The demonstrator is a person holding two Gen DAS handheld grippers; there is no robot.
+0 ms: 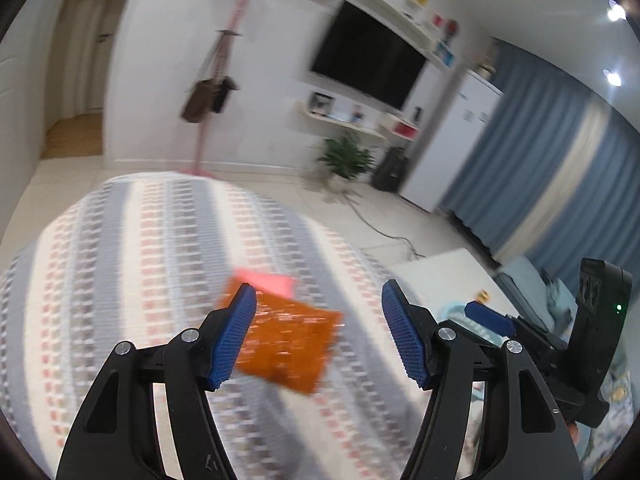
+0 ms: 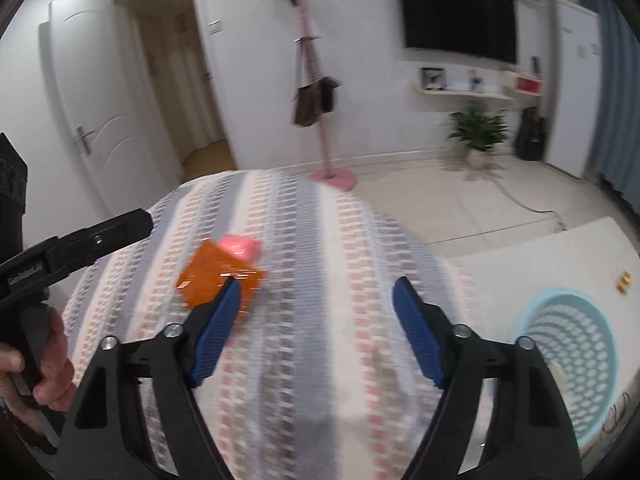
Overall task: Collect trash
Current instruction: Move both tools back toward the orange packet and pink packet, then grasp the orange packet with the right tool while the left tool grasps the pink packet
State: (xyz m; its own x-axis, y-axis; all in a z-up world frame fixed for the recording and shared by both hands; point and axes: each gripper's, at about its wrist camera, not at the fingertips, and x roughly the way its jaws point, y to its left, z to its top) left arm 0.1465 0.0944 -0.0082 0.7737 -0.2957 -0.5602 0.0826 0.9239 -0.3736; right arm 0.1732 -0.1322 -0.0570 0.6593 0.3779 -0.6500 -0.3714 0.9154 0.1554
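Trash = an orange wrapper point(image 1: 286, 344) w/ a pink wrapper point(image 1: 270, 282) tucked at its 12 o'clock edge, both lying flat on the striped cloth point(image 1: 140, 248) that covers a rounded surface. Left gripper point(image 1: 320, 330) is released, nothing clamped: jaws apart, wrapper seen past its left pad, whether it touches can't tell (blur). In the right wrist view the right gripper point(image 2: 318, 330) is also unclenched and empty; the orange wrapper point(image 2: 218, 274) sits at about 10 o'clock from its centre, half behind the left pad, pink one point(image 2: 240, 246) just beyond. Blue mesh basket point(image 2: 568, 360) is at 3 o'clock from that gripper, on a white mat point(image 2: 520, 264), prob. the drop spot. Small yellow bit point(image 2: 623, 282) on the mat near the basket, too small to ID. Handling, my guess: thin foil/plastic, v. light, floppy, slick; not fragile, crumples fine. Flat on soft cloth, so pads may pinch fabric too. Best grab = a raised corner or the free edge at 3 o'clock of the orange piece, one pad sliding under, squeeze firm. The two may lift together or the pink may slip off, so check after lift.
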